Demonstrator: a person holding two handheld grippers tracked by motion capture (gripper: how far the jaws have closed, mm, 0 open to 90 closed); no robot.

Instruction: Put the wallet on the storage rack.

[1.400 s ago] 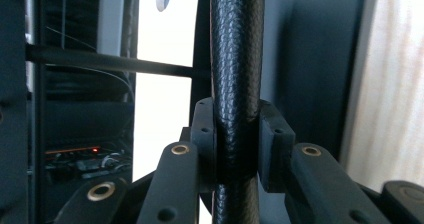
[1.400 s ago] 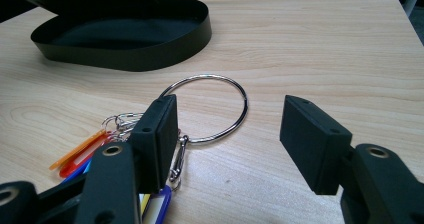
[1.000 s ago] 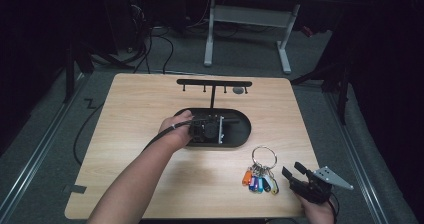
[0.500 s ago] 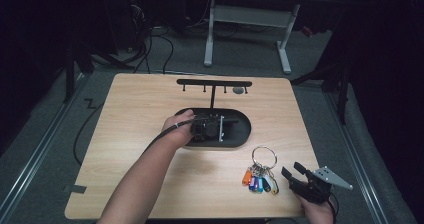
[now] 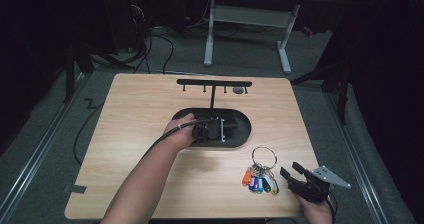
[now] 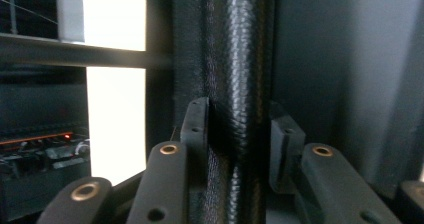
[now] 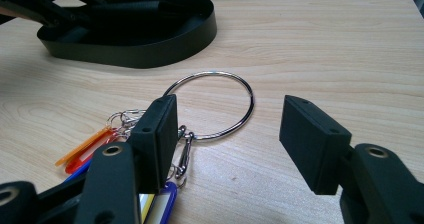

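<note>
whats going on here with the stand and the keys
A person works at a wooden table with tongs in each hand. The left tongs are shut on the black post of a hook stand whose oval base sits mid-table. The right tongs are open, near a metal key ring with coloured tags, not gripping it.

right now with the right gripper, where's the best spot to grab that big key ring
Probably the bare arc of the key ring, away from the coloured tags. It lies flat on the table, so come from above, jaws astride the wire. The right gripper is open just short of it.
</note>
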